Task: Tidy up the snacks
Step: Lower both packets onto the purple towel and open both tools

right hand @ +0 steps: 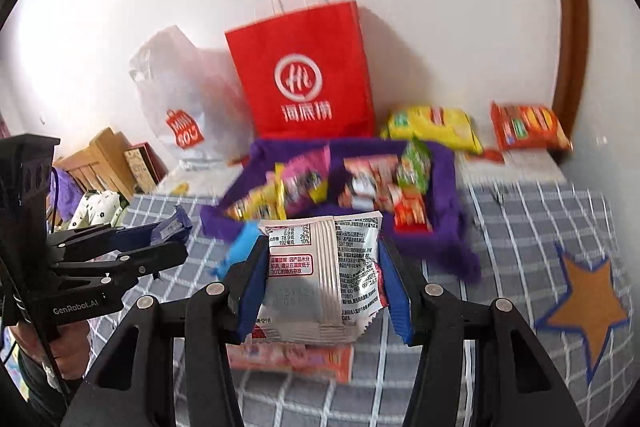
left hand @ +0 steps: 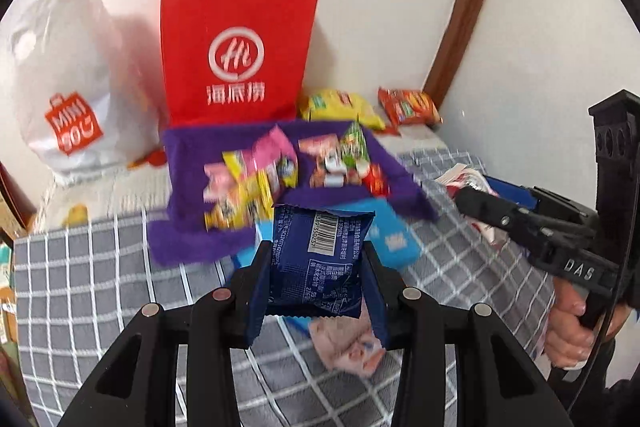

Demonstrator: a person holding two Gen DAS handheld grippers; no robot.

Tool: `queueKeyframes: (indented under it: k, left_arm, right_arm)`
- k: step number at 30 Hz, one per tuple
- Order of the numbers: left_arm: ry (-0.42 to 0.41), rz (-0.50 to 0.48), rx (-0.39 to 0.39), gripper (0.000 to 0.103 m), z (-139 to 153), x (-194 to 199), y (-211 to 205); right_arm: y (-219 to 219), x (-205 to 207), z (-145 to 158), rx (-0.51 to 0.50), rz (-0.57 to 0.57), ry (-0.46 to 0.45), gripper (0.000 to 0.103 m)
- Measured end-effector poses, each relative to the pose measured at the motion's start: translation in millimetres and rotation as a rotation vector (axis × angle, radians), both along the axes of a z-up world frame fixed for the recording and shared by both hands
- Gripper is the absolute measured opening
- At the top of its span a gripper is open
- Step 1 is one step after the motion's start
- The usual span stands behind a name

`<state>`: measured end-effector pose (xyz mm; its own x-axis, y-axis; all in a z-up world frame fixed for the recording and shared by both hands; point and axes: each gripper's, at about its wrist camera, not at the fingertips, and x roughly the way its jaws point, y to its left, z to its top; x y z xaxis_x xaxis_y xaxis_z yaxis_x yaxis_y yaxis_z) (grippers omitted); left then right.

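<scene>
The grey checked bedcover (right hand: 532, 211) fills the lower half of both views and carries an orange star patch (right hand: 586, 311) at 4 o'clock in the right wrist view. A red paper bag (left hand: 236, 55) stands upright against the wall at 12 o'clock; a white plastic bag (left hand: 68, 79) sits beside it at 10 o'clock.

A purple tray (left hand: 192, 147) lies just in front of the red bag, with two compartments. Both hold mixed snack packets; single packets there are too blurred to tell apart. A yellow packet (left hand: 340, 107) and an orange packet (left hand: 408, 105) lie on the bed at 1 o'clock, beyond the tray.

The left gripper (left hand: 316, 267) has its fingers pinching a dark blue packet (left hand: 316, 259), held clear of the bedcover, near the tray's front edge. A pink packet (left hand: 348, 343) lies on the bed beneath it.

The right gripper (right hand: 322, 279) has its fingers pinching a white packet (right hand: 320, 275) by both sides, also raised, in front of the tray. A pink-orange packet (right hand: 292, 359) lies on the bed directly below it.
</scene>
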<state>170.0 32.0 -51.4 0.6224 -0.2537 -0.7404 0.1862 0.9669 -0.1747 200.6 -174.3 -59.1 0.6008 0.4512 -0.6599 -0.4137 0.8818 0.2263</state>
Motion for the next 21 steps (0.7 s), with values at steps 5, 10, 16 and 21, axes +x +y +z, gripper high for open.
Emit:
queueKeyframes:
  k: [5, 10, 16, 21]
  left_arm:
    - [-0.020, 0.024, 0.003, 0.040, 19, 27, 7]
    - [-0.037, 0.054, 0.008, 0.040, 28, 57, 18]
    - [-0.041, 0.092, -0.024, 0.040, 29, 91, 33]
    - [-0.037, 0.114, -0.028, 0.040, 22, 118, 37]
  right_arm:
    - [19, 31, 19, 0.001, 0.022, -0.024, 0.053]
    - [39, 66, 29, -0.040, 0.041, -0.051, 0.053]
    - [54, 108, 22, -0.051, 0.047, -0.035, 0.053]
    - [62, 139, 12, -0.052, 0.046, -0.025, 0.053]
